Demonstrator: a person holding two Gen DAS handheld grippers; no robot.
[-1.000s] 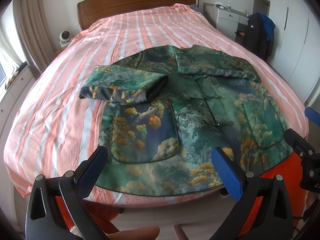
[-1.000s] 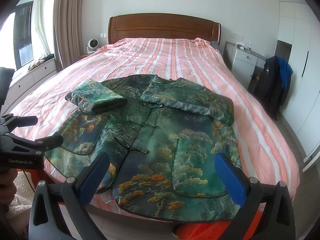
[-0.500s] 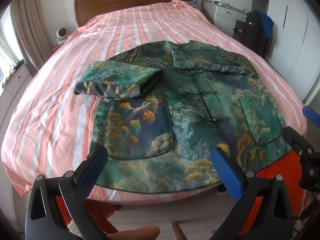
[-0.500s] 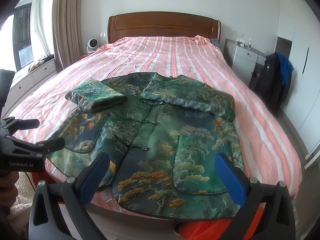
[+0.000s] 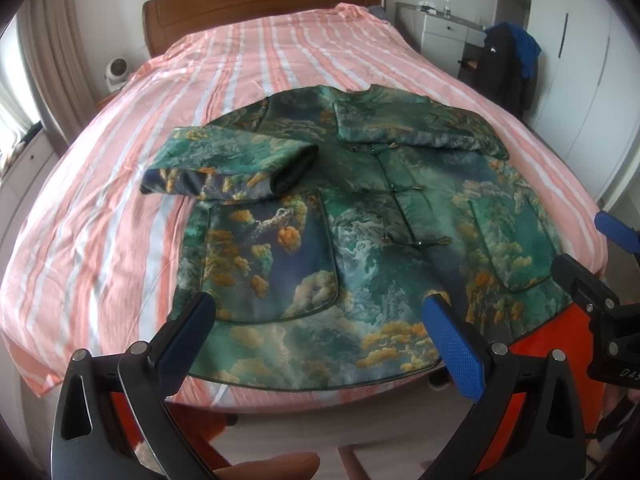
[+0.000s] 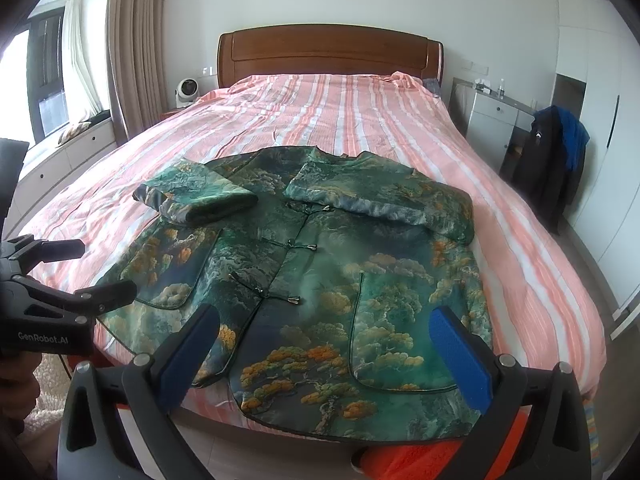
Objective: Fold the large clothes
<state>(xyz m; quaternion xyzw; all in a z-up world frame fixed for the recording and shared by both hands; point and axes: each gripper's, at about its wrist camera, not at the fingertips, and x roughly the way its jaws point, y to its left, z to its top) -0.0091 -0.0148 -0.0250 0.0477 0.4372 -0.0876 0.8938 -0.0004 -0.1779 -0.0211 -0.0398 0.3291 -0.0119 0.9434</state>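
Observation:
A green printed jacket point(image 5: 360, 216) point(image 6: 320, 280) with gold trees lies face up on the foot of a pink striped bed point(image 5: 256, 60) point(image 6: 340, 108). Both sleeves are folded across the chest: the left sleeve point(image 5: 232, 168) point(image 6: 196, 196) and the right sleeve point(image 5: 416, 128) point(image 6: 380, 196). The hem hangs at the bed's front edge. My left gripper point(image 5: 320, 328) is open and empty, just short of the hem; it also shows in the right wrist view point(image 6: 80, 272). My right gripper point(image 6: 324, 344) is open and empty over the hem's right half, and it shows in the left wrist view point(image 5: 592, 264).
A wooden headboard point(image 6: 328, 52) stands at the far end. A white dresser point(image 6: 492, 128) and a chair with dark clothes point(image 6: 556, 160) stand to the right, by white wardrobes. A small fan point(image 6: 186, 92) and curtains are at the left. Something orange point(image 6: 420, 460) lies below the bed's edge.
Both grippers have drawn slightly back from the bed and tilted; the jacket sits a little further up in view. The jacket itself has not moved.

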